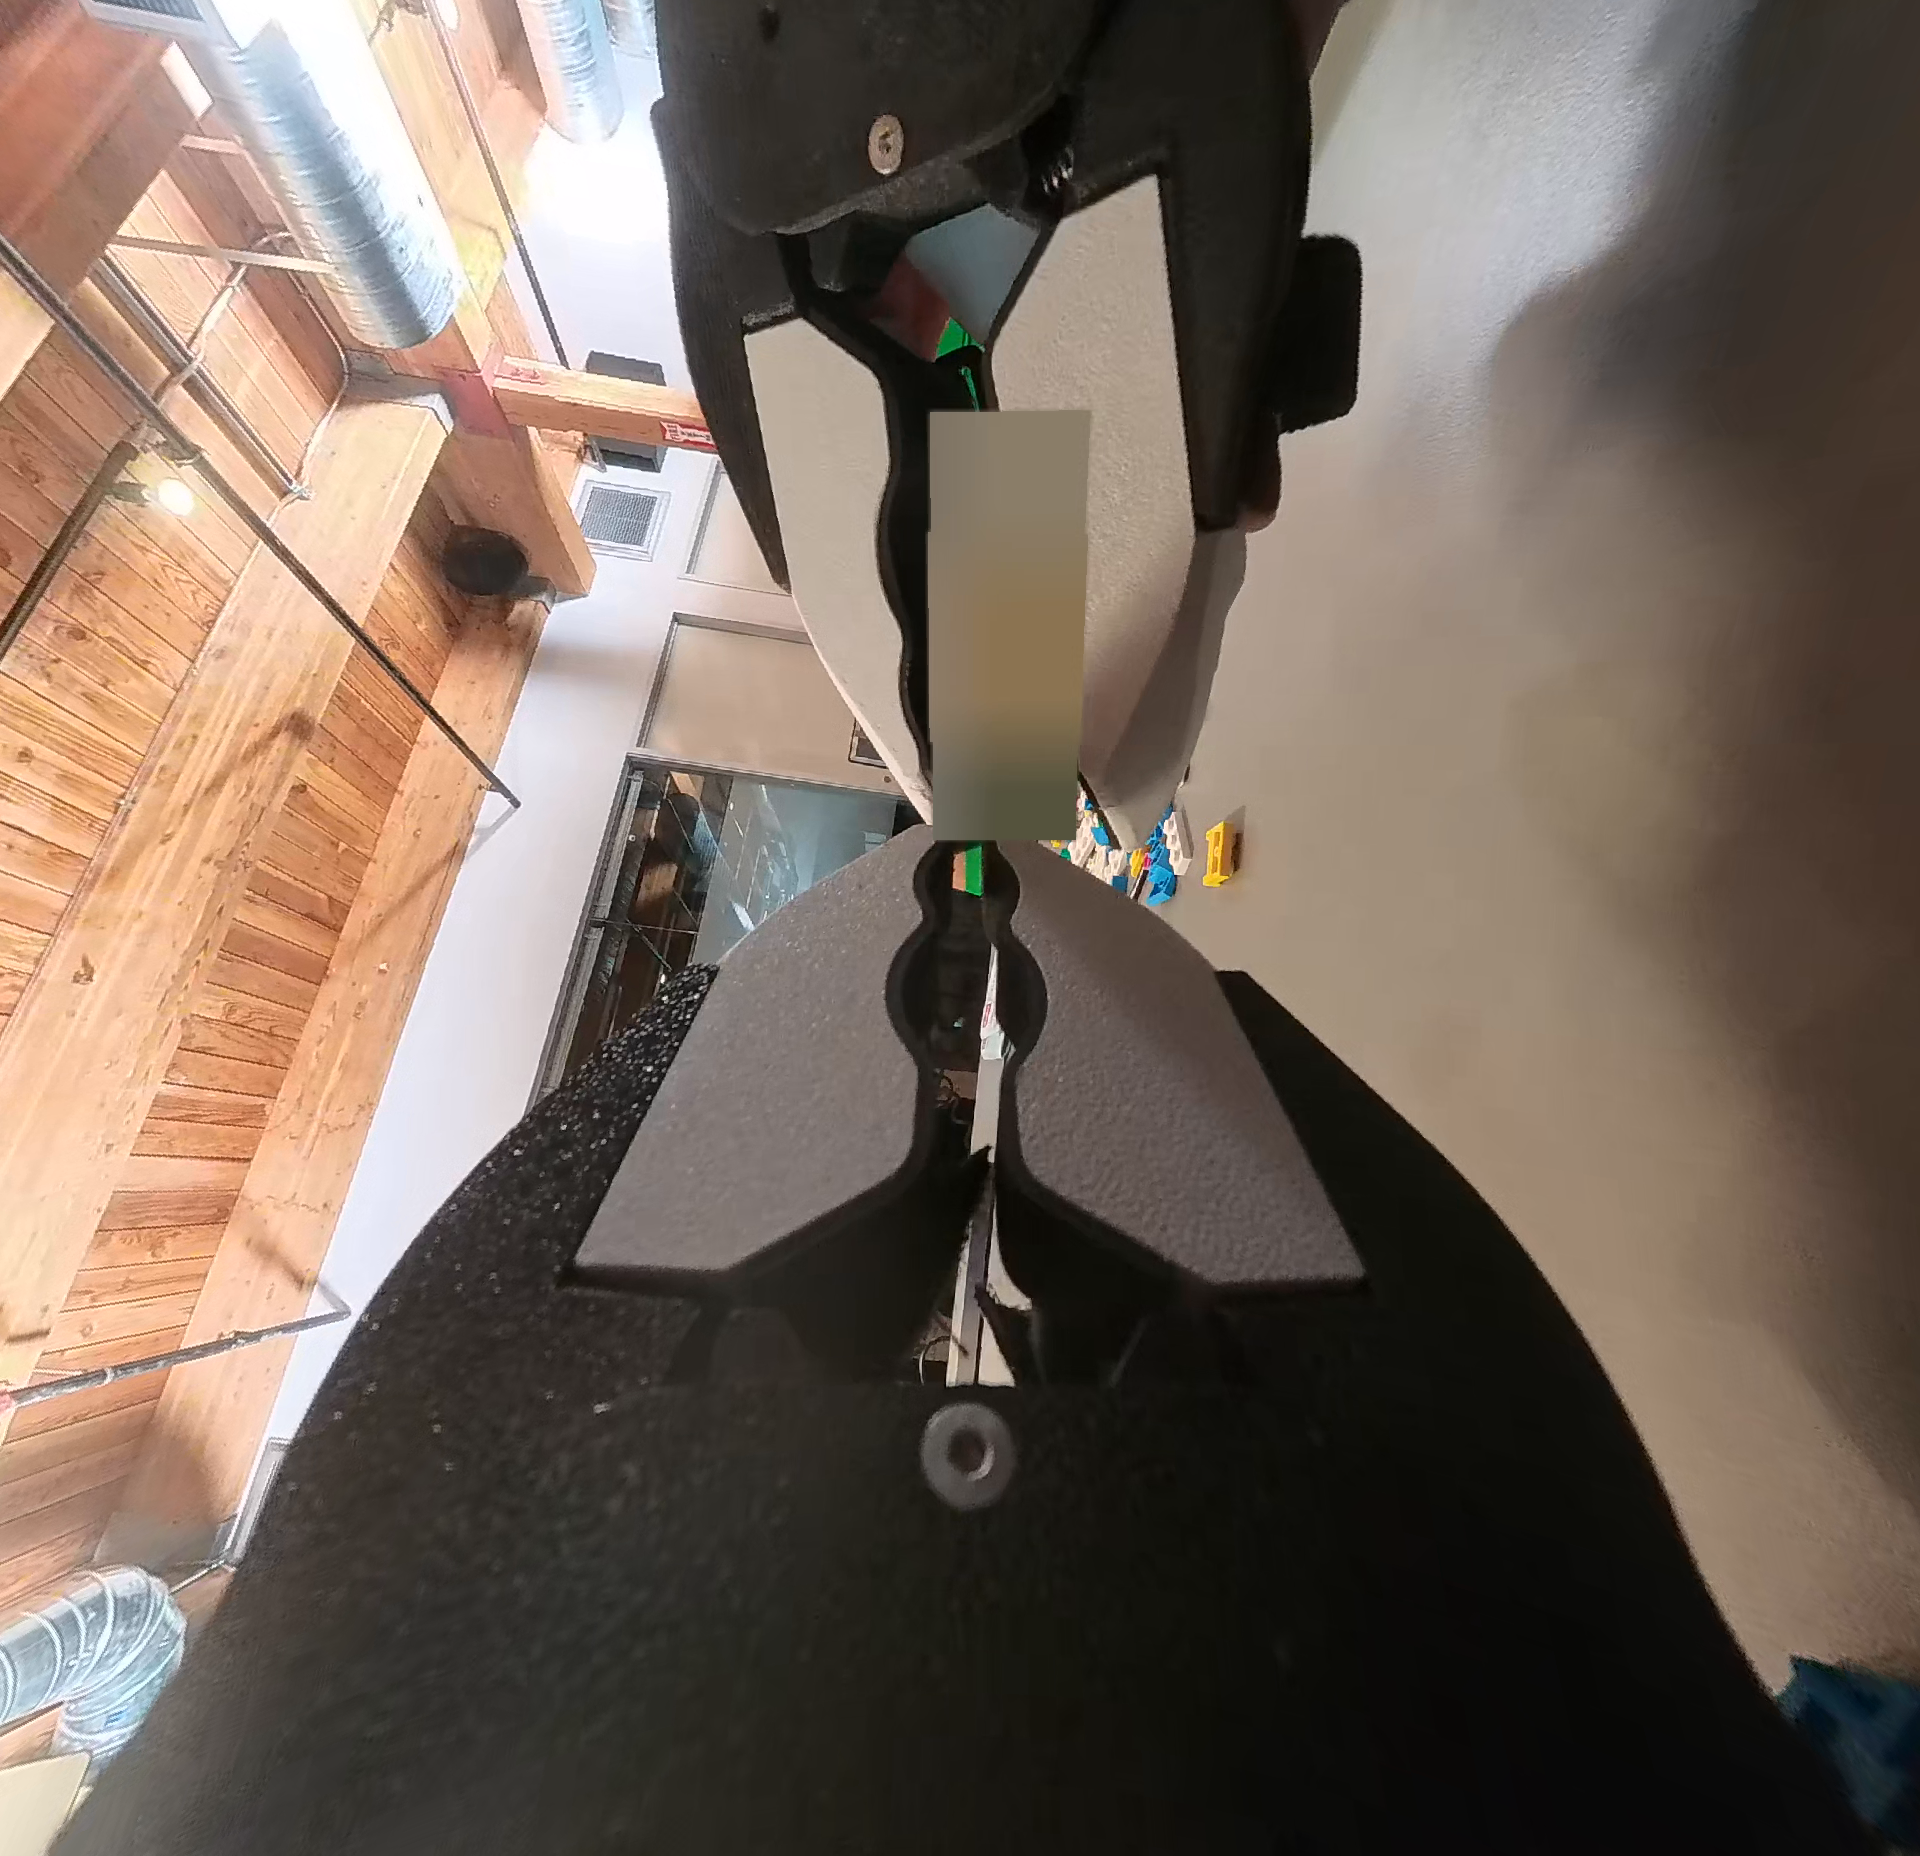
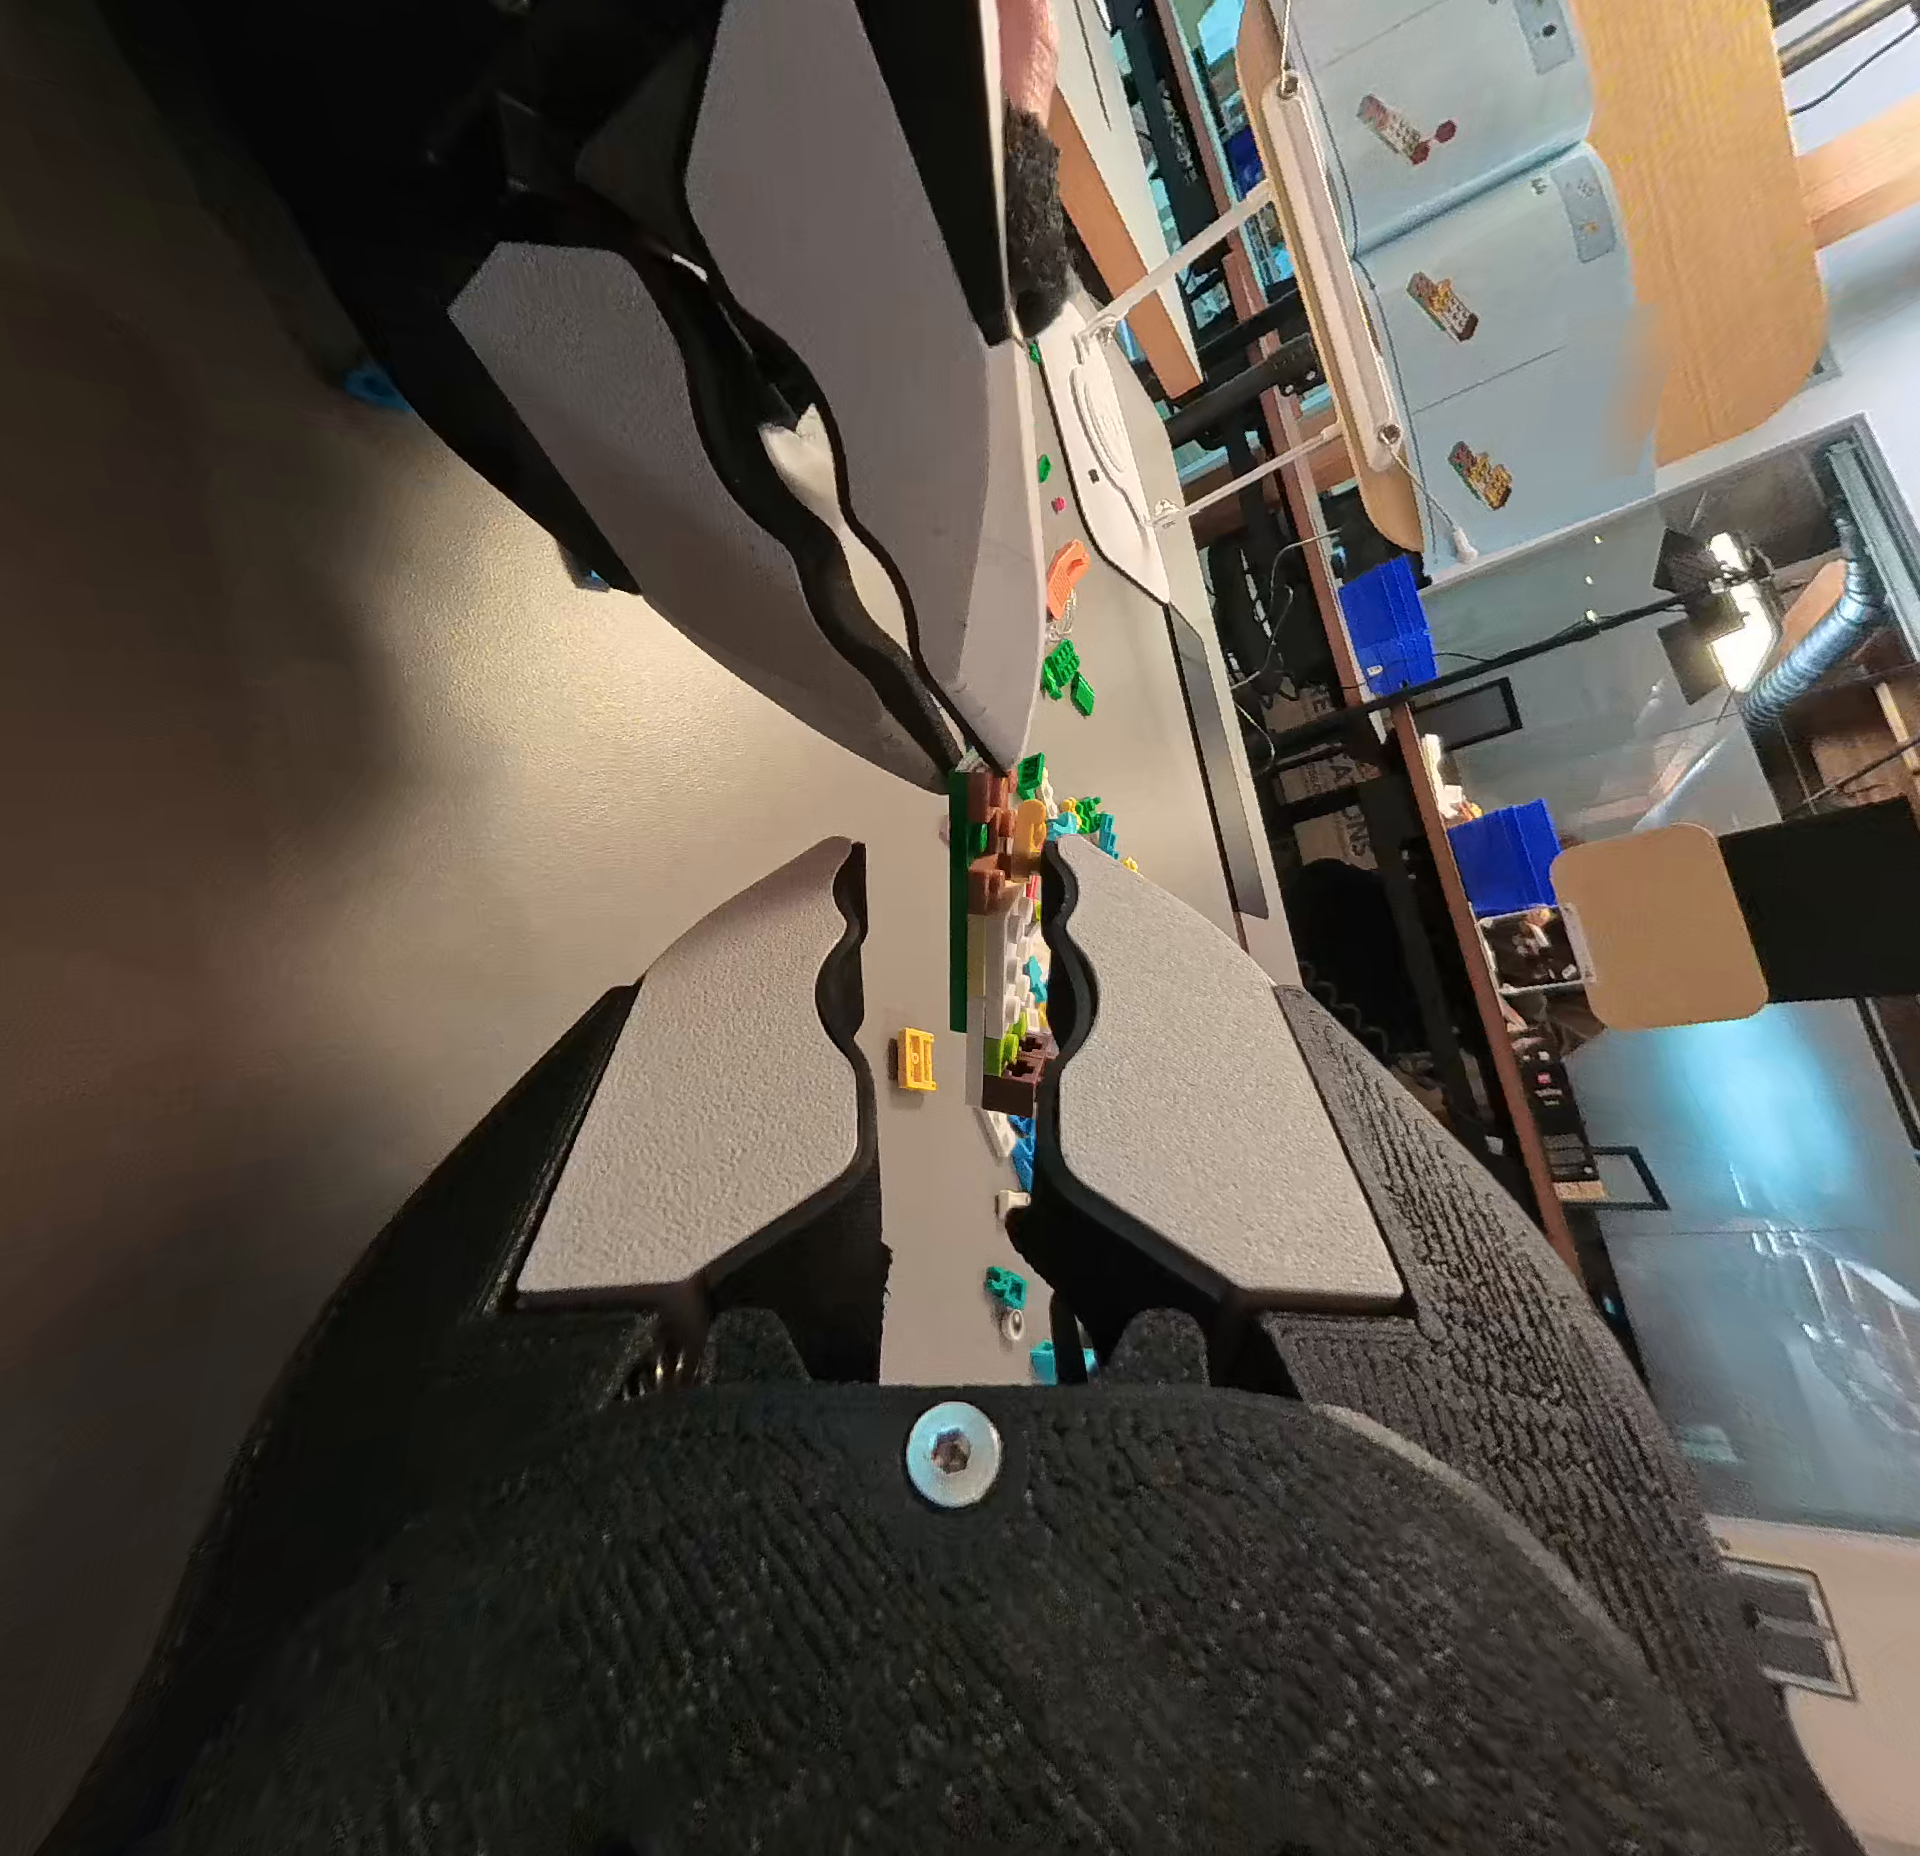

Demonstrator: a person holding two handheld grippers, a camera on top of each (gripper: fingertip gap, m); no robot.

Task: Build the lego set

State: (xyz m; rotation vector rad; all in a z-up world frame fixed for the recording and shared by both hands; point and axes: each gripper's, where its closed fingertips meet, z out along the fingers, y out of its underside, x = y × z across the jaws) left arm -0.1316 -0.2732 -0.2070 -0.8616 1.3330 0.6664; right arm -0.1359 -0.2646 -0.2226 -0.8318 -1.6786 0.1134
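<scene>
The lego build [image 2: 1003, 933] stands on edge on the grey table, a green baseplate [image 2: 957, 923] carrying brown, white, lime and orange bricks. My left gripper [image 2: 966, 764] comes in from the top of the right wrist view and is shut on the baseplate's far end. In its own view [image 1: 971, 861] its fingers are pressed together, with a green sliver [image 1: 972, 868] between the tips. My right gripper [image 2: 951, 856] is open, one finger on each side of the build and not clamped on it. It shows open in the left wrist view [image 1: 1023, 819] too.
A yellow brick [image 2: 914, 1060] lies loose beside the build, and shows in the left wrist view [image 1: 1223, 856]. Green pieces [image 2: 1065, 674], an orange piece [image 2: 1065, 575] and teal pieces [image 2: 1006, 1287] are scattered behind. Instruction pages [image 2: 1455, 248] hang past the table's far edge. The tips of both grippers are at nearly the same place.
</scene>
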